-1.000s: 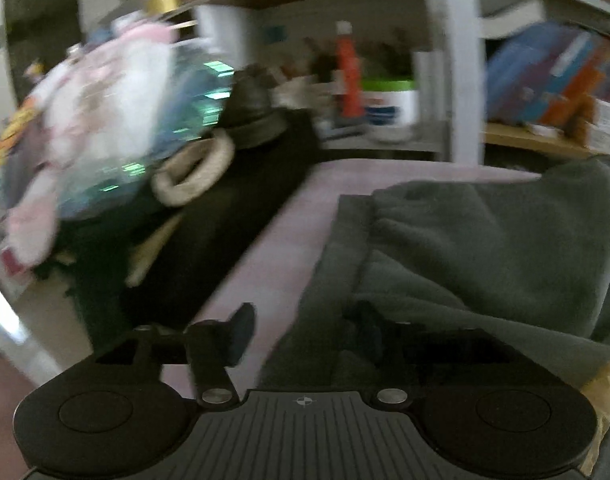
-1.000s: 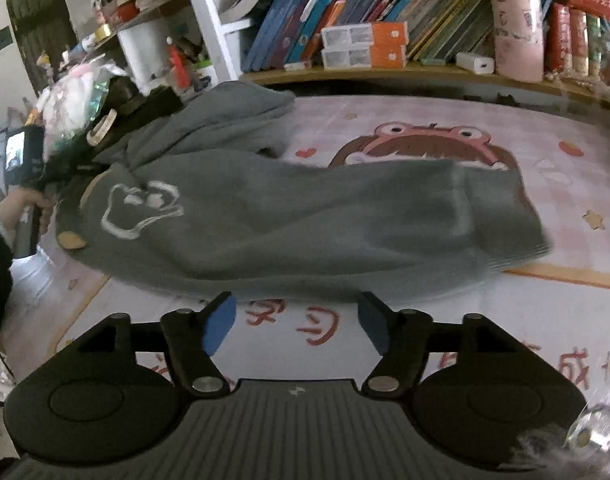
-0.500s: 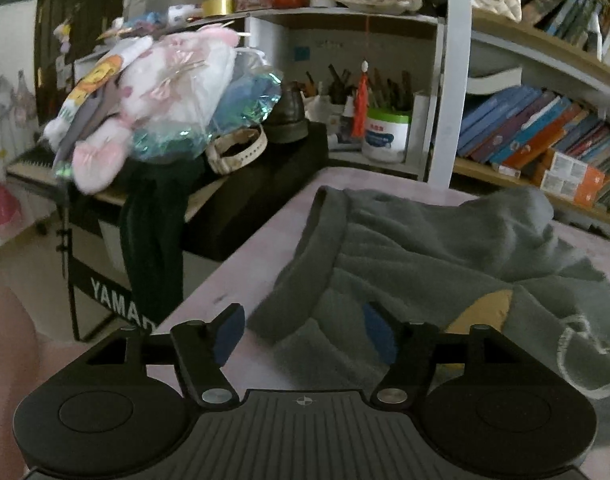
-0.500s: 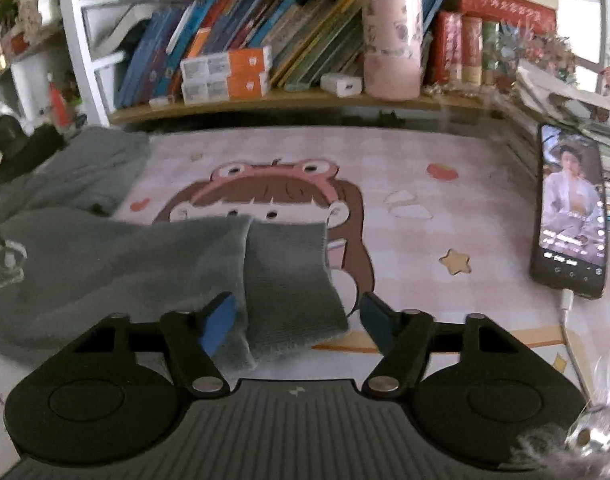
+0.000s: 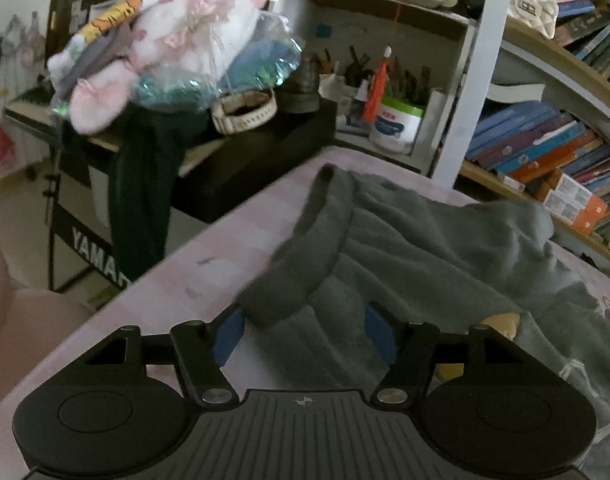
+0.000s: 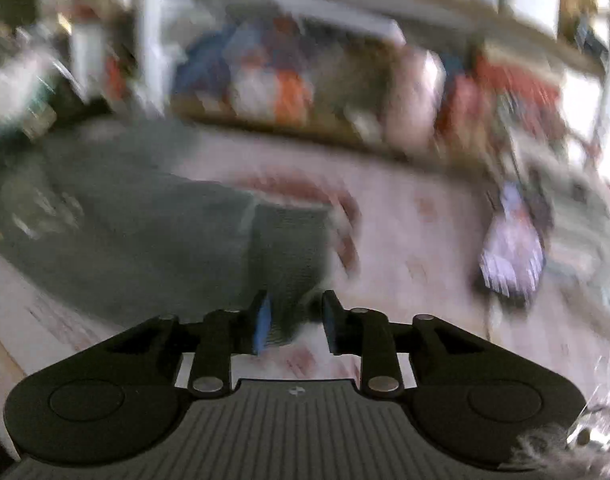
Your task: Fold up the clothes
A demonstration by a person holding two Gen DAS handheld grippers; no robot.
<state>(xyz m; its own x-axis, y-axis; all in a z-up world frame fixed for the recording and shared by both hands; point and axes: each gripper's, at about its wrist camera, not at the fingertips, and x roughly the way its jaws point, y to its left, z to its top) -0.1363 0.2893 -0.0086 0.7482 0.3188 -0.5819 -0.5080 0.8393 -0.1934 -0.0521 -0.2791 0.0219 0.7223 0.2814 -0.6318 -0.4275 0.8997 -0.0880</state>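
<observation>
Grey sweatshirt [image 5: 445, 264] lies spread across a pink checked mat [image 5: 209, 264] that covers the table, its ribbed cuff [image 5: 289, 280] bunched at the near edge. The left gripper [image 5: 303, 334] hovers just over that cuff with its blue-padded fingers [image 5: 225, 336] wide apart, one either side of the cloth and clamping nothing. In the right wrist view (heavily blurred) the right gripper [image 6: 295, 322] has its fingers drawn close around the ribbed hem [image 6: 289, 256] of the same garment; whether they actually pinch it I cannot tell. Beyond the mat's far edge a white shelving unit [image 5: 469, 80] holds rows of books [image 5: 545, 152], a white tub with a green lid [image 5: 395, 122] and pens. To the left a dark keyboard stand [image 5: 85, 240] carries a heap of plush toys in clear wrapping [image 5: 177, 44], a cream watch [image 5: 245, 110] and a dark cloth hanging down. A phone [image 6: 513, 248] with a lit screen lies on the mat at the right.
</observation>
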